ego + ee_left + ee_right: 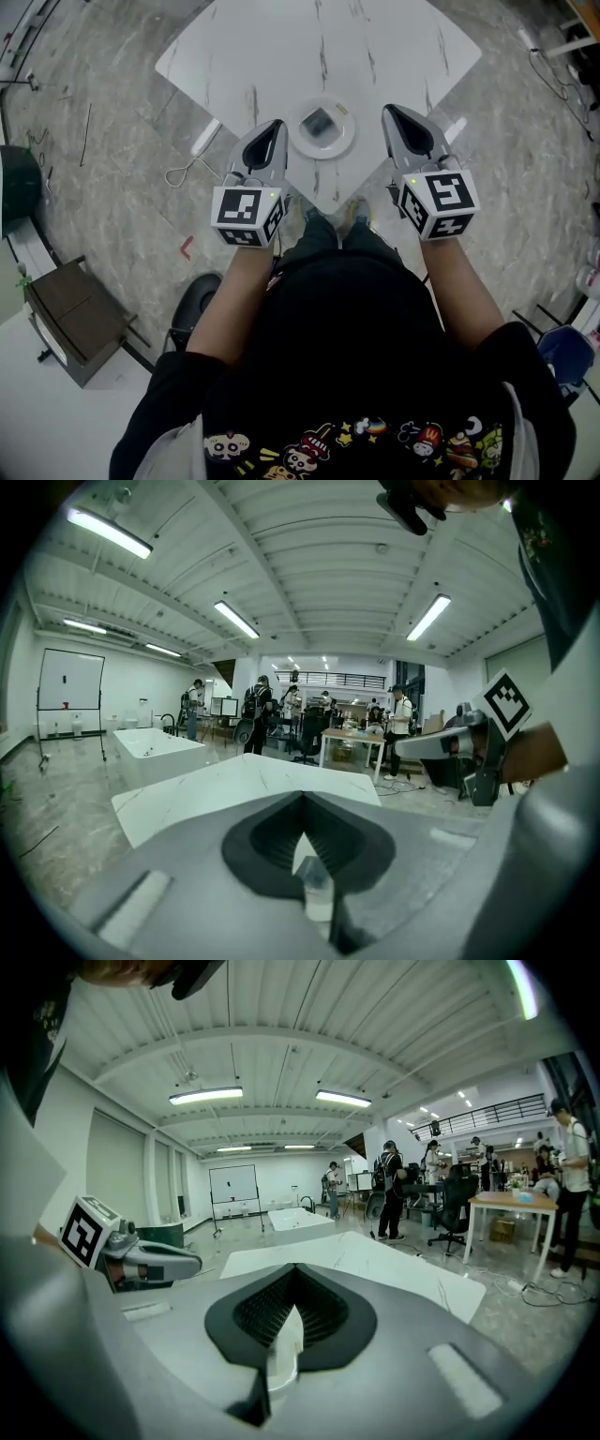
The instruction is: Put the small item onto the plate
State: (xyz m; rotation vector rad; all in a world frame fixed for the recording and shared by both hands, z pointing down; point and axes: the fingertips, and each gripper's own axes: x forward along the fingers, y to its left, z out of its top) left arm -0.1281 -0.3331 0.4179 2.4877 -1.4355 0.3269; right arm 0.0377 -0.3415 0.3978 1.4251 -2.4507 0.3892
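One small item [319,122] on plate [343,142]; left tool [277,126], right tool [387,112] shut.

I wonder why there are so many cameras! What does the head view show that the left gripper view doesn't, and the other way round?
Only the head view: the whole round white plate with the small dark item on it, the person's black printed shirt, the brown box on the floor. Only the left gripper view: long ceiling lights, a whiteboard on a stand, people standing far off. Both: the white marble table and the right gripper.
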